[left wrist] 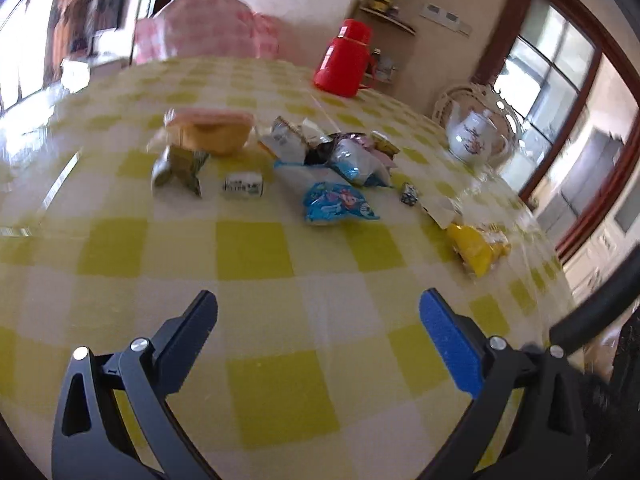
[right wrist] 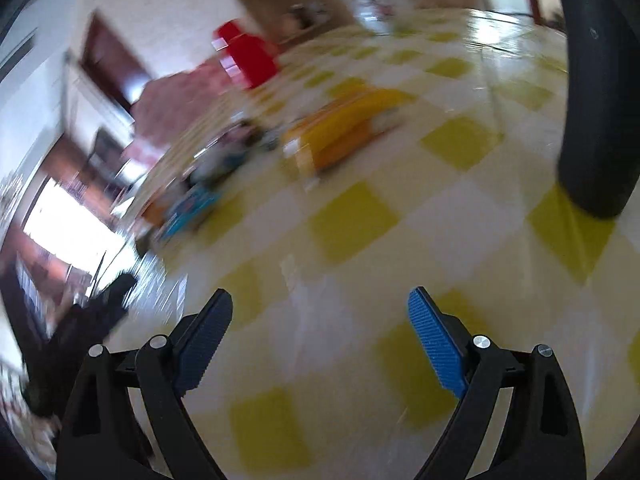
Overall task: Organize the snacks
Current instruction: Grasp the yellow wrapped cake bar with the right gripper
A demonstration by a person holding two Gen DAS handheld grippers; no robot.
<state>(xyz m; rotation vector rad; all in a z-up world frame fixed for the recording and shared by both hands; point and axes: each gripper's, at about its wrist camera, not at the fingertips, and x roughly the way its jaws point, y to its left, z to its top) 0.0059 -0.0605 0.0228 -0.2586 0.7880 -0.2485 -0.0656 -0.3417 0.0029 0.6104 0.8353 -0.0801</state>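
Note:
Snack packets lie scattered on a yellow-and-white checked tablecloth [left wrist: 256, 248]. In the left wrist view I see a blue packet [left wrist: 338, 204], a yellow packet [left wrist: 476, 246], a small white box [left wrist: 243, 185], a green packet [left wrist: 178, 168] and an orange basket [left wrist: 212, 132]. More packets [left wrist: 352, 156] are heaped at the middle. My left gripper [left wrist: 318, 304] stands open over bare cloth, well short of them. The right wrist view is blurred: a yellow packet [right wrist: 348, 128] and blue packets [right wrist: 192, 208] lie far ahead of my open right gripper [right wrist: 320, 302].
A red thermos jug [left wrist: 346, 58] stands at the back of the table, a white teapot [left wrist: 472, 136] at the right and a pink bag [left wrist: 208, 24] behind. A black chair back [right wrist: 596, 88] rises at the right of the right wrist view.

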